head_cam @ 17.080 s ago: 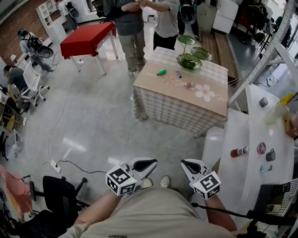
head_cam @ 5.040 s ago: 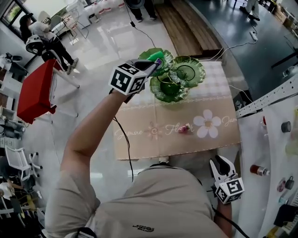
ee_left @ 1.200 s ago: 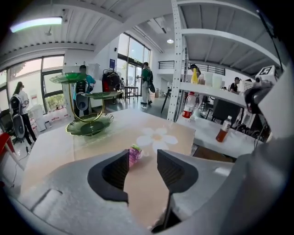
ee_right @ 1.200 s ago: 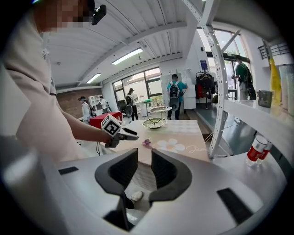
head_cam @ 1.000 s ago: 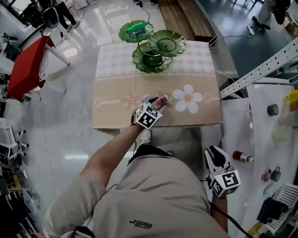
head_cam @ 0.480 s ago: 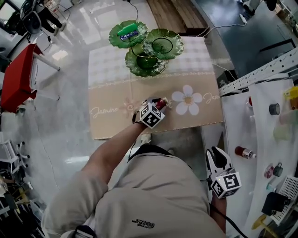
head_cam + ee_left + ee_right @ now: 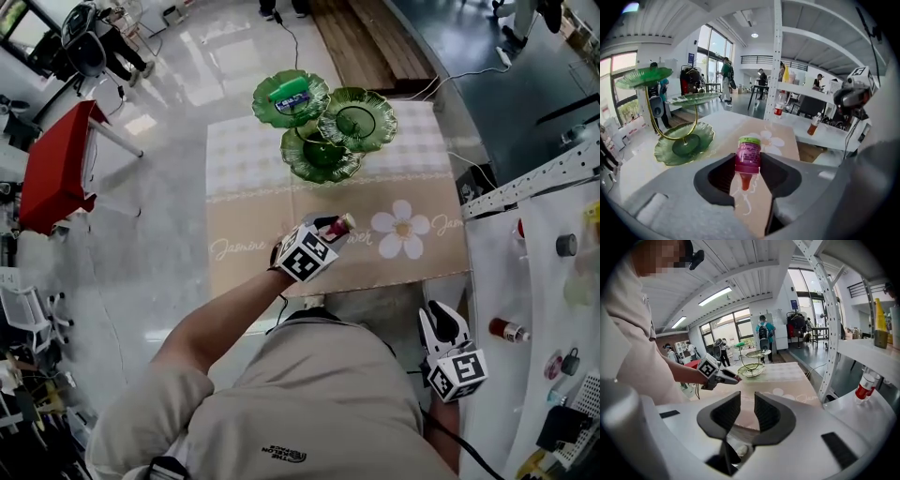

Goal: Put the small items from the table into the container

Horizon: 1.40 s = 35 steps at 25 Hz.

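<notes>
Left gripper (image 7: 325, 225) clenched on a small pink bottle (image 7: 747, 156) with a green cap. The bottle stands cap-up between the jaws, over the beige front part of the table (image 7: 246, 267), seemingly clear of the cloth. Green three-tier dish stand (image 7: 322, 167) sits at the table's far side, well apart from the bottle. A green item (image 7: 285, 92) lies in its top dish. Right gripper (image 7: 441, 317) is low beside the person's hip, off the table, jaws parted, nothing between them.
</notes>
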### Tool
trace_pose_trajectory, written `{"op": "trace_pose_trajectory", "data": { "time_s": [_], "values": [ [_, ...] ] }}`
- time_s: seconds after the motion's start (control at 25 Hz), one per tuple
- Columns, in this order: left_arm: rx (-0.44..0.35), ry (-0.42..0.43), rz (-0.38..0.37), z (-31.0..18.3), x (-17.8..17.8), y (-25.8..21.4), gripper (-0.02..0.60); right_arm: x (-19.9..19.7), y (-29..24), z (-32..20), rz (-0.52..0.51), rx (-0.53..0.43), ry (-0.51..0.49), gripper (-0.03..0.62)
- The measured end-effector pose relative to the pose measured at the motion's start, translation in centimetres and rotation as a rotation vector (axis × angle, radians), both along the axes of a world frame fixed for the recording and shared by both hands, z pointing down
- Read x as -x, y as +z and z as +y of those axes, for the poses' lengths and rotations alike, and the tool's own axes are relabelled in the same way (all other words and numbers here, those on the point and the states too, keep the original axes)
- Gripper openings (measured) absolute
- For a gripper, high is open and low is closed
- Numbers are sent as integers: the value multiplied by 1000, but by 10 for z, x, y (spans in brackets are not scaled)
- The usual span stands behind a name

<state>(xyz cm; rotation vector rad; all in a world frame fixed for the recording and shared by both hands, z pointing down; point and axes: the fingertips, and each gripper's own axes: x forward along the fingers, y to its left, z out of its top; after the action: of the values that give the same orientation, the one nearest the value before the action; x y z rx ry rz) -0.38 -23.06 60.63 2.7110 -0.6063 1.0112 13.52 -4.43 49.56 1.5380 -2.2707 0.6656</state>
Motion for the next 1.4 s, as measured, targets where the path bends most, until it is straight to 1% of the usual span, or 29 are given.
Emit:
{"op": "trace_pose_trajectory", "data": {
  "time_s": [0.24,0.36,0.52,0.6,0.8,1.0,1.24,1.4],
  "values": [
    [-42,39,33,-11,33,-77,169,25,1,-23,-15,-18,-38,101],
    [-87,47,42,-28,51,-119,167,39,4,-30,-23,-19,-50,101],
    [-166,62,10,-61,71,-161,167,53,8,-36,-30,-24,-61,101],
    [-191,62,-4,-78,79,-177,167,57,8,-37,-35,-21,-51,101],
    [-251,69,-32,-121,82,-215,167,60,6,-33,-49,-21,-16,101],
    [-266,68,-87,-169,78,-222,167,56,6,-25,-46,-32,5,101],
    [-237,73,-185,-210,72,-196,167,46,5,-7,-64,-36,74,101],
    [-206,79,-242,-221,68,-174,169,35,7,6,-67,-26,123,101]
  ]
}}
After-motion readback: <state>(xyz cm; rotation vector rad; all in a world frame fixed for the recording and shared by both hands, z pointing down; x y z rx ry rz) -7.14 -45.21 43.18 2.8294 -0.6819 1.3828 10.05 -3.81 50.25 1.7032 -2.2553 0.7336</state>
